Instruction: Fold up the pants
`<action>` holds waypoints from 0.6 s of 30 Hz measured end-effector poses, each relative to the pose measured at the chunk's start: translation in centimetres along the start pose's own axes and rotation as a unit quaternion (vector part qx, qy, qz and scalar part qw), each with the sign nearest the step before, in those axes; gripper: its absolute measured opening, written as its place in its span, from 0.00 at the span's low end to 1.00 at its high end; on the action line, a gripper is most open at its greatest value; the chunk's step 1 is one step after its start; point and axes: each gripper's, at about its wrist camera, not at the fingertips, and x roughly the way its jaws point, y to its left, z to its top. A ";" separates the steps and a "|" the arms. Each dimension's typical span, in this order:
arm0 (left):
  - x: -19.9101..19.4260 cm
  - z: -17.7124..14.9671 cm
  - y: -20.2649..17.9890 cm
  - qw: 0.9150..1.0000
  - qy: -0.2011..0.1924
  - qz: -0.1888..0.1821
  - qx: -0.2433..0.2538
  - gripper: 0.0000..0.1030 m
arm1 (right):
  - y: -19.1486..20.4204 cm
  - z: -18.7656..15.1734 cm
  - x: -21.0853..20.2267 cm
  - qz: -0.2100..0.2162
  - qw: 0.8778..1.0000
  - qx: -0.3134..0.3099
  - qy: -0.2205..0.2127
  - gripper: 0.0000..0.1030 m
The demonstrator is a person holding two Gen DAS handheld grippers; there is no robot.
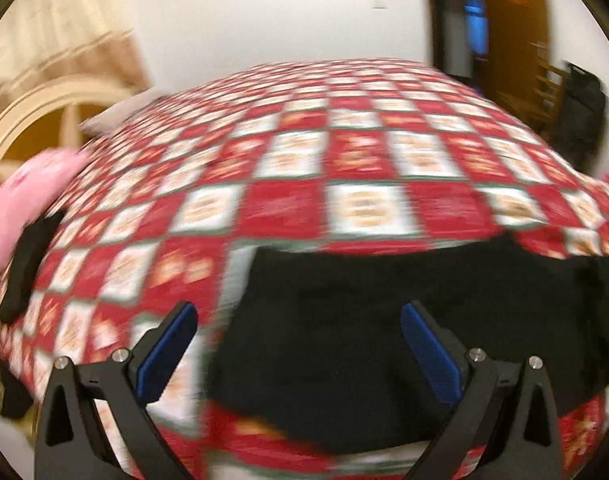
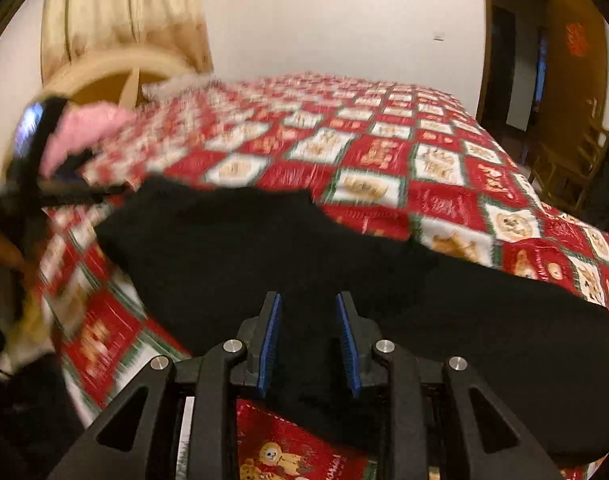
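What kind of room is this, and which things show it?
Most likely a bedroom in a home. A wide bed with a red-and-white checked cover fills the view, cream curtains hang behind a curved headboard, and black pants lie on the bed.

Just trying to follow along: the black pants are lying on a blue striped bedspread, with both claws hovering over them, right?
Not quite. The bedspread is a red and white checkered quilt, not blue striped, as the right wrist view shows. The rest holds: the black pants lie on it, with the right claw and left claw over them.
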 end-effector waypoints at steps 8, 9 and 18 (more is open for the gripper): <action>1.7 -1.8 8.1 0.992 0.028 0.033 -0.117 1.00 | 0.7 -0.1 -1.0 0.012 0.999 0.013 -0.036 0.30; 1.8 -1.8 8.1 0.992 0.030 0.027 -0.122 1.00 | 0.9 0.0 -1.8 0.008 0.999 0.008 -0.050 0.30; 3.0 -2.2 4.3 0.994 0.047 -0.011 -0.102 1.00 | 0.4 0.0 -2.2 0.009 0.998 0.030 -0.057 0.30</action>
